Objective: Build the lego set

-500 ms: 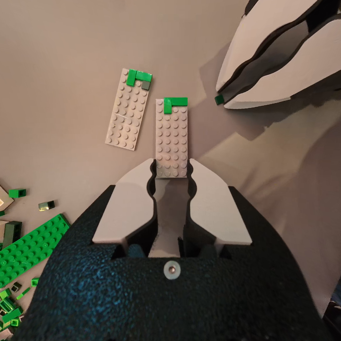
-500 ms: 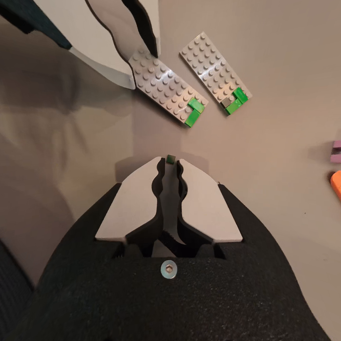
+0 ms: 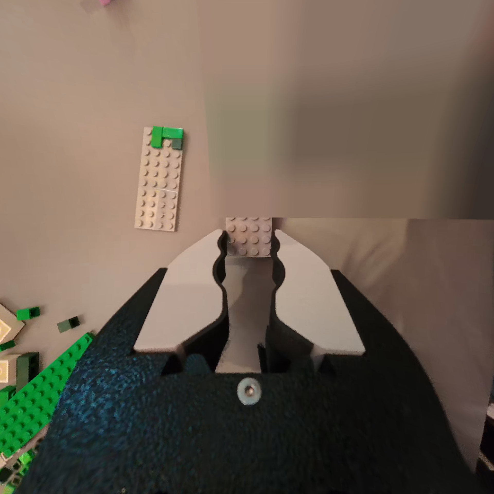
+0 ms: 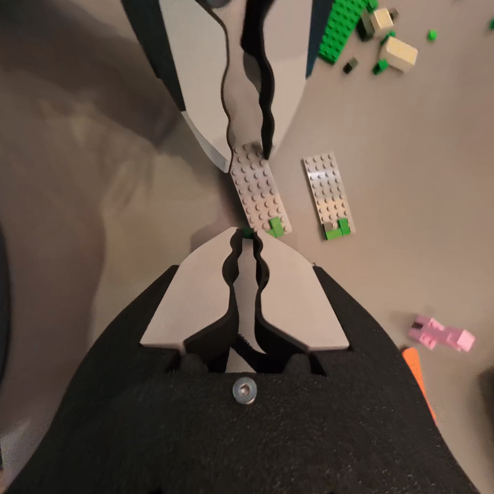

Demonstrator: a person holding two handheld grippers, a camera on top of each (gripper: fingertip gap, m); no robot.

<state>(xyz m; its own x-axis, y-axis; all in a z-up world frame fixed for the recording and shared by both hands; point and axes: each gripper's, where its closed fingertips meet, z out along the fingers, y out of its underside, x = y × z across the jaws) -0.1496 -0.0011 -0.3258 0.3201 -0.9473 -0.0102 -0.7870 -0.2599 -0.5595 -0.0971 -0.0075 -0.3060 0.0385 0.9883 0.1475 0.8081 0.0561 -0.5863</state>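
Left hand-held gripper [image 3: 249,235]: fingers clamped on near end of grey studded rectangular plastic plate [image 4: 256,192], flat on counter [image 4: 401,160]. Right hand-held gripper [image 4: 248,233]: pinching small green plastic brick [image 4: 248,232] at plate's far corner. Second grey studded plate [image 4: 328,194] beside, apart.

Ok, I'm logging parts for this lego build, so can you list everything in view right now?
Held grey plate: 1, grey, between the left gripper's fingers, green L-shaped tiles at its far corner.
Free grey plate: 1, grey, flat on the table beside the held one, green tiles and one dark tile at one end.
Small green piece: 1, green, in the right gripper's tips, next to the held plate's end.
Big green plate: 1, bright green, among the loose parts.
Loose small bricks: several, green, dark and tan, by the green plate.
Pink figure: 1, pink, near the right gripper.
Orange object: 1, orange, frame edge, unclear.
Table: 1, grey-beige.
Left gripper: shut on the plate.
Right gripper: shut on the piece.
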